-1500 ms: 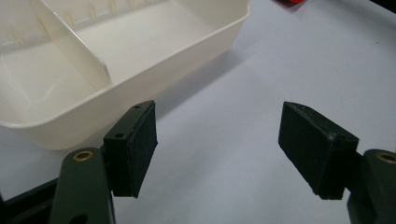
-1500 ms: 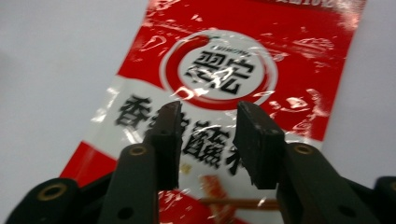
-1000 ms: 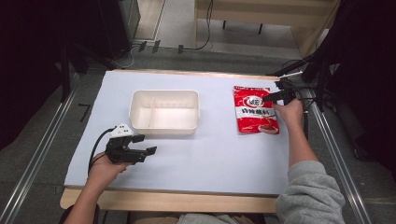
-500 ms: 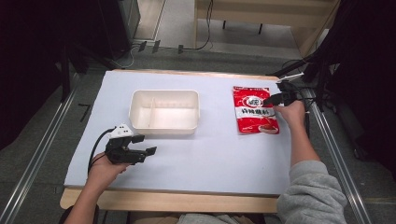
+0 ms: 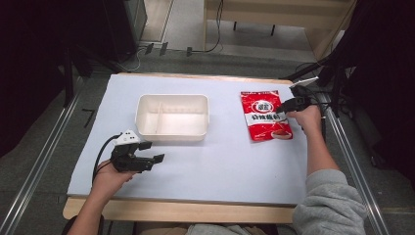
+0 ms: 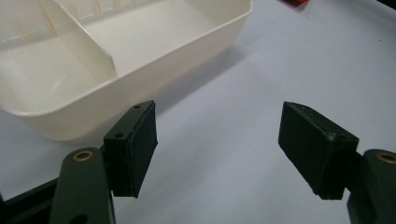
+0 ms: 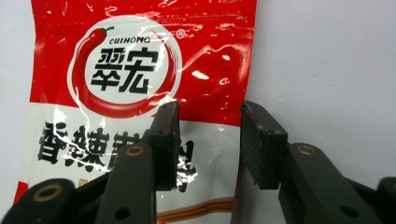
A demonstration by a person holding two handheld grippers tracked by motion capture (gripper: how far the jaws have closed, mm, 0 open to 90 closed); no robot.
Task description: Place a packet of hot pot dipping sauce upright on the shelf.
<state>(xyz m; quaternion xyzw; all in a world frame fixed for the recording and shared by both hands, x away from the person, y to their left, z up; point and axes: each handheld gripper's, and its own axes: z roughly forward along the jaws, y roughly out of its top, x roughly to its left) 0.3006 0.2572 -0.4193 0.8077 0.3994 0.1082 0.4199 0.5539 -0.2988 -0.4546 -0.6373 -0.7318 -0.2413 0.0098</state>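
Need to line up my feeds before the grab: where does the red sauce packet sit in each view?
High view: the red sauce packet lies flat right of centre, beside the right gripper.
Left gripper view: a red sliver at the top edge, probably the packet, past the tray's far corner.
Right gripper view: upper left, its right edge between the half-closed jaws, which have just been closing.
Shared landmark: the white divided tray, in the high and left gripper views.

White divided tray (image 5: 172, 131) (empty); pale table (image 5: 230, 161)

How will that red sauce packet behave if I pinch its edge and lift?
The red sauce packet is glossy, wrinkled film, so likely slippery and floppy; it should droop from the right claw. It lies flat and thin, so it is probably light.
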